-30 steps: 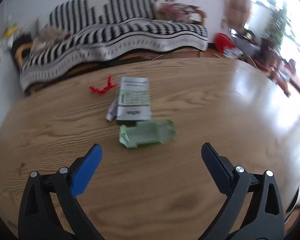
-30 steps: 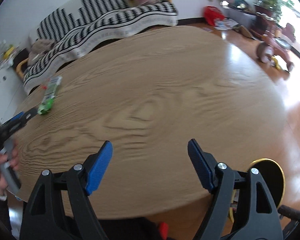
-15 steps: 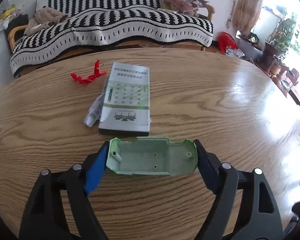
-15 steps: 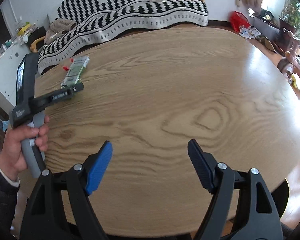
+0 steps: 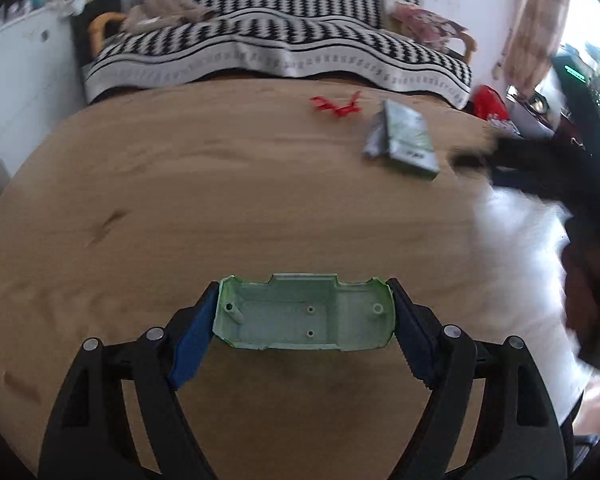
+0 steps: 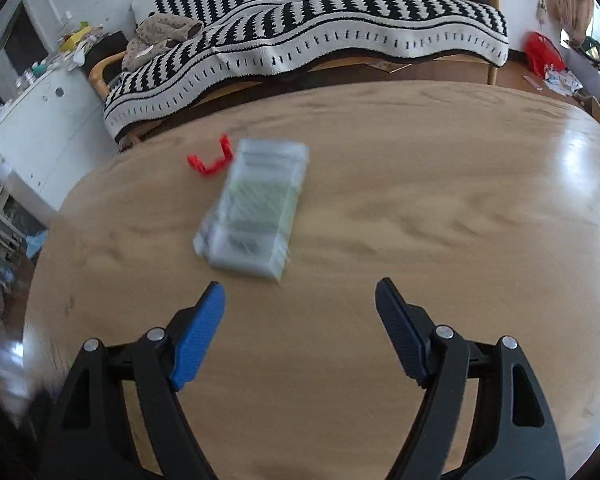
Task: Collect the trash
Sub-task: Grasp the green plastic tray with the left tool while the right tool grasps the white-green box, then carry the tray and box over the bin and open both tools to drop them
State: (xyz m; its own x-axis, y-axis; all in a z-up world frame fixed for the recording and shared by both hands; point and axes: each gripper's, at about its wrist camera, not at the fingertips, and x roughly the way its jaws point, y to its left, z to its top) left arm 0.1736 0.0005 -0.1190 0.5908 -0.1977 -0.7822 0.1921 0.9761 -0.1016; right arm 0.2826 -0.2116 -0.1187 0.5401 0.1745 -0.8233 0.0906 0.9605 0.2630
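Already the left gripper point(image 5: 304, 312) has its jaws clamped on the two short ends of the pale green plastic shell point(image 5: 305, 312), which sits hollow side up between the blue pads, above the wooden counter point(image 5: 180, 208). Those jaws have just been closing, and the shell is what they closed on. The hold looks thin to me: the pads bear only on the narrow end walls, so a twist of the wrist or a bump could, I think, flex the plastic and let it pop out and fall.

The right gripper point(image 6: 300, 312) has its jaws wide apart with nothing between them, and it points at the green-and-white packet point(image 6: 256, 208) lying flat on the counter just ahead. That packet is low and broad; if the jaws come down off-centre, they may slide over it or shove it away rather than pinch it. A red plastic scrap point(image 6: 211, 160) lies just beyond the packet's far corner and a crumpled silver wrapper point(image 5: 373, 140) touches its edge, so a push could scatter both. The view is blurred, so the aim is hard to judge.
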